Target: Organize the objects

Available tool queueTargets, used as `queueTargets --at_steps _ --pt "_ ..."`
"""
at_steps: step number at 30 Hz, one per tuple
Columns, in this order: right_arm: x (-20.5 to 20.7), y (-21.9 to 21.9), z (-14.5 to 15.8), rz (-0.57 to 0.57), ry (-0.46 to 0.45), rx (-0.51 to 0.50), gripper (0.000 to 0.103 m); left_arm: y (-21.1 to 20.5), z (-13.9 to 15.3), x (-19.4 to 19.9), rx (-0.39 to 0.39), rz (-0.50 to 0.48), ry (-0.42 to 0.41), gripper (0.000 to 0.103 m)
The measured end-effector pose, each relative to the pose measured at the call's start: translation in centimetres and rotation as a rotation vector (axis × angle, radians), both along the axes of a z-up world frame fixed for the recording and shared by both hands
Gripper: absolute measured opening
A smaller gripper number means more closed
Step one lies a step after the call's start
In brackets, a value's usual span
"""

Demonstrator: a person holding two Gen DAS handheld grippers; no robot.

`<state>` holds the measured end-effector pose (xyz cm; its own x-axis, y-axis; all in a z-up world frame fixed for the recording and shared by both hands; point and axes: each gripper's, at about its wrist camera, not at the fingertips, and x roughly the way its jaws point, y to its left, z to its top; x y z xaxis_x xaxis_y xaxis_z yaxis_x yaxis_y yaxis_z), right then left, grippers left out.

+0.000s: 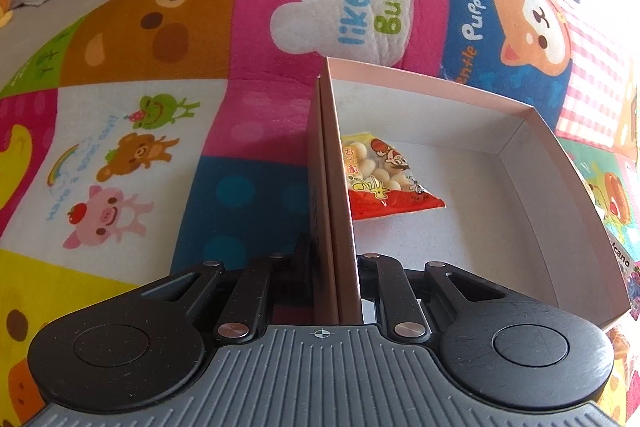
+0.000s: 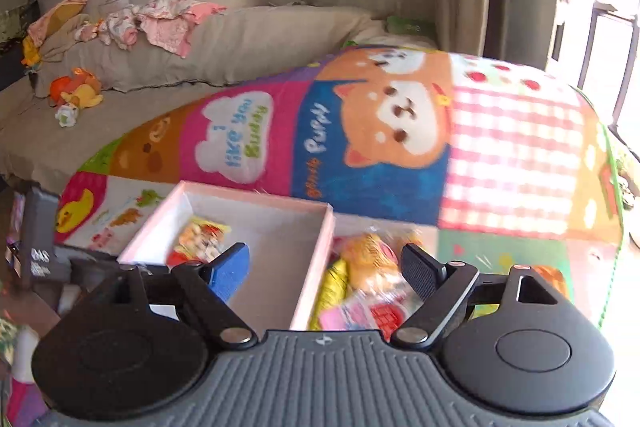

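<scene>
The left gripper (image 1: 338, 267) is clamped on the near-left wall of the shallow pink box (image 1: 532, 115), one finger outside and one inside, a hold that most likely steadies the light cardboard on the soft play mat (image 1: 256, 27) while items are loaded. The box rests on the mat's near portion, toward its left edge as the right wrist view presents it. One snack packet (image 1: 384, 179) lies flat on the box floor against the gripped wall; the rest of the floor is bare. The right gripper (image 2: 326, 267) has its fingers spread wide and holds nothing; it hangs above the box's right wall, between the box and a pile of snack packets (image 2: 368, 283) lying on the mat just outside that wall. By this position the next pick is probably from the pile, for transfer into the box. The left wrist view shows the wall grip and the packet's print clearly, but only a sliver of the pile at its right edge. The right wrist view, though blurred, shows the pile, the whole box outline, and the bed (image 2: 120, 115) beyond the mat with a stuffed toy (image 2: 76, 91) on it.
</scene>
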<state>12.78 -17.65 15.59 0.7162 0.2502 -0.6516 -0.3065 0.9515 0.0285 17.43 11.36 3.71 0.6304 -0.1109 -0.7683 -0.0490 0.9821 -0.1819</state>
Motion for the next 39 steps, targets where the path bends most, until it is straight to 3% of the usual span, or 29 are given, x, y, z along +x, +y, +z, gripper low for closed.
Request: queueTargets --at_steps 5,10,14,15,16,20,26,33,35,38,39 --pt "-3.2 -5.1 -5.2 -0.067 0.135 0.088 0.086 -0.1 0.1 0.1 0.005 0.001 0.004 0.015" --pt "-5.3 -4.5 -8.3 -0.009 0.137 0.044 0.089 -0.2 0.2 0.3 0.011 0.01 0.016 0.015" --pt "-6.1 -2.2 -9.9 0.079 0.19 0.059 0.09 -0.2 0.2 0.3 0.007 0.021 0.023 0.015" --pt "-6.8 -1.5 -9.9 0.117 0.196 0.062 0.096 -0.3 0.2 0.3 0.011 0.021 0.024 0.015" --pt "-7.9 -0.6 -9.7 0.177 0.193 0.049 0.101 -0.3 0.2 0.3 0.014 0.019 0.026 0.015" --pt "-11.6 0.5 -8.5 0.318 0.151 0.004 0.1 -0.3 0.3 0.4 0.018 0.014 0.029 0.015" --pt "-10.5 -0.4 -6.9 0.207 0.071 -0.037 0.1 -0.3 0.3 0.4 0.021 0.013 0.024 0.015" --pt "-5.7 0.3 -9.2 0.109 0.131 -0.018 0.1 -0.5 0.2 0.2 0.028 0.007 0.015 0.015" --pt "-5.2 0.5 -9.8 0.11 0.162 -0.011 0.097 -0.4 0.2 0.1 0.025 0.005 0.012 0.015" --pt "-5.5 0.5 -10.1 0.114 0.195 -0.028 0.071 -0.4 0.1 0.0 0.024 0.003 0.009 0.015" --pt "-5.7 0.5 -10.2 0.112 0.204 -0.035 0.068 -0.4 0.1 0.0 0.024 0.003 0.008 0.015"
